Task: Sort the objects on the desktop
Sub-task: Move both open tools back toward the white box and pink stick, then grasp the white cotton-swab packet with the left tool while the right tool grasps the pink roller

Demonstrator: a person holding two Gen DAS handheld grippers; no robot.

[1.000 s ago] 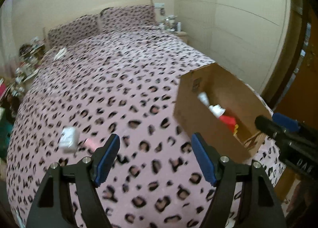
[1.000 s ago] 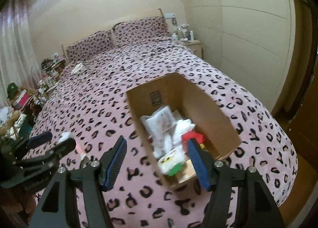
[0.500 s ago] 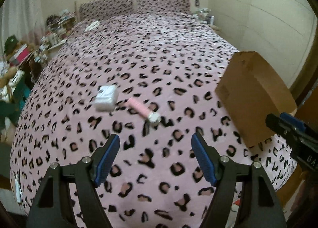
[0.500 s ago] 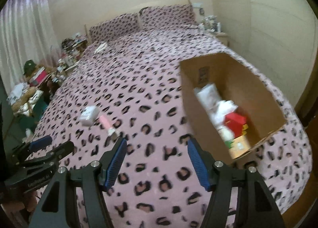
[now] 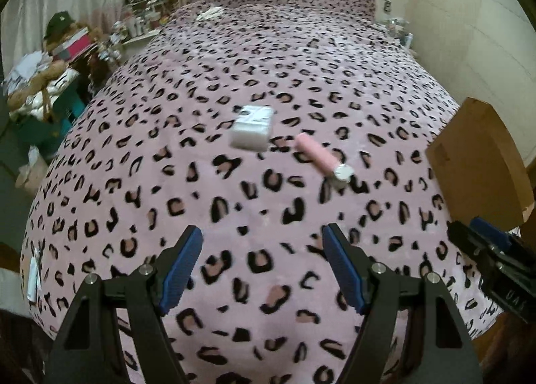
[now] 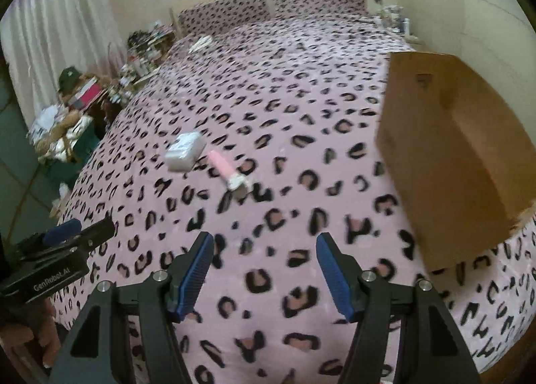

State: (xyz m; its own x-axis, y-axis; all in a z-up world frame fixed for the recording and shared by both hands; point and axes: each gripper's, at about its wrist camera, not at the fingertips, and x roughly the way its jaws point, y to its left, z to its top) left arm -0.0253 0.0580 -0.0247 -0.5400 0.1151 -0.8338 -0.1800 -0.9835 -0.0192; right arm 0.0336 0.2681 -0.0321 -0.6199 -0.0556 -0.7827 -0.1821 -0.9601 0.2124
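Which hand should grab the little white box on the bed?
Probably left. The white box sits almost straight ahead of the open left hand-held gripper. From the right hand-held gripper, also open, it lies off to the left, beyond the pink tube.

white box [image 5: 253, 132], pink tube [image 5: 321, 155] — on bed; apart

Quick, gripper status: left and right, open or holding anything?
Left gripper: open, empty, above the leopard-print pink bedspread.
Right gripper: open, empty, brown cardboard box to its right.
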